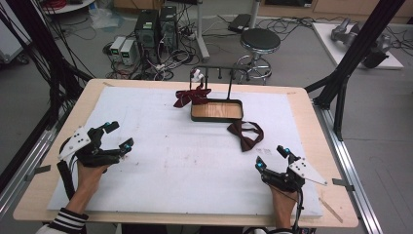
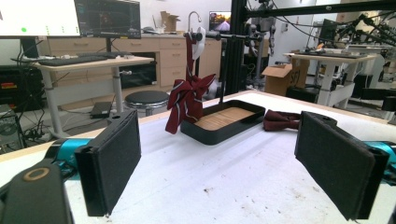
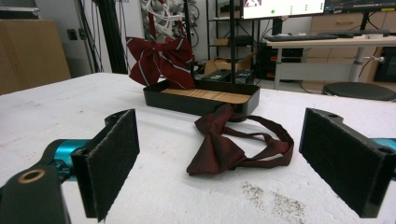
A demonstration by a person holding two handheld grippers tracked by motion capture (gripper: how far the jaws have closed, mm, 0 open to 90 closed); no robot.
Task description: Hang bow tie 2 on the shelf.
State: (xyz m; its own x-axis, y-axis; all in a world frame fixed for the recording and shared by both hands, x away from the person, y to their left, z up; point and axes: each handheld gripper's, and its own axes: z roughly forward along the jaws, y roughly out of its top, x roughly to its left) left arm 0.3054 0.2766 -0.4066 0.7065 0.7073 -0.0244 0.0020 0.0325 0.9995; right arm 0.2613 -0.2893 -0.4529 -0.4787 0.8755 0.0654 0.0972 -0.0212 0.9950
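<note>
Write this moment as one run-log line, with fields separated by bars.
left gripper: open, empty | right gripper: open, empty, facing plain bow tie lying on table | striped bow tie: hanging on rack | tray: empty

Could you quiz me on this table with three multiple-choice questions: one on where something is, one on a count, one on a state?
1. Where does the plain dark-red fabric bow tie lie?
A. on the white mat beside the tray
B. inside the tray
C. on the stool

2. How many bow ties are there?
A. one
B. two
C. four

3. How do the right tongs stand?
A. shut on a tie
B. open, holding nothing
C. shut, holding nothing

Answers: 1 A, it rests on the mat by the black wood-floored tray. 2 B, the plain one plus the striped dark-red bow tie hanging on the black rack. 3 B, the jaws are wide apart.
</note>
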